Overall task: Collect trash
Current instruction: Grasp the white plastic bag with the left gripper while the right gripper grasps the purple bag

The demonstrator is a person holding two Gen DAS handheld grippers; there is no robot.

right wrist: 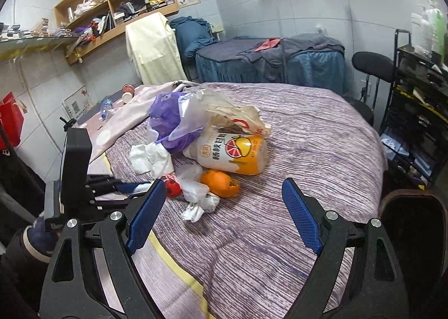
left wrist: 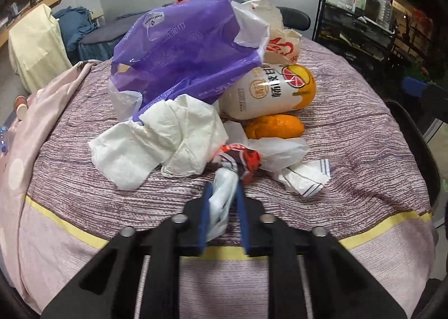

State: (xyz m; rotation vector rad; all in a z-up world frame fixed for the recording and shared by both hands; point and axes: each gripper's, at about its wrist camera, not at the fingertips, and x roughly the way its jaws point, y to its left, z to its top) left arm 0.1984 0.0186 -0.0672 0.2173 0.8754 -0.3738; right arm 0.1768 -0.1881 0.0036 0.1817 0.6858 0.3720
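A heap of trash lies on the bed: a purple plastic bag [left wrist: 182,53] [right wrist: 168,120], crumpled white tissues [left wrist: 156,139] [right wrist: 151,158], a juice bottle [left wrist: 268,89] [right wrist: 232,153] on its side, an orange [left wrist: 275,127] [right wrist: 217,179] and a striped paper wrapper [left wrist: 305,176] [right wrist: 196,211]. My left gripper [left wrist: 224,188] [right wrist: 141,186] is shut on a twisted end of a white plastic bag with red print [left wrist: 224,176] at the near edge of the heap. My right gripper [right wrist: 224,182] hangs open above the bed, nothing between its fingers, the orange just beyond them.
The bed's purple striped cover [left wrist: 350,151] has a yellow band near its front edge. A pink quilt [left wrist: 42,123] lies at the left, with a paper cup [right wrist: 128,92] and a water bottle [right wrist: 105,107] beyond it. A black rack [right wrist: 417,111] stands at the right.
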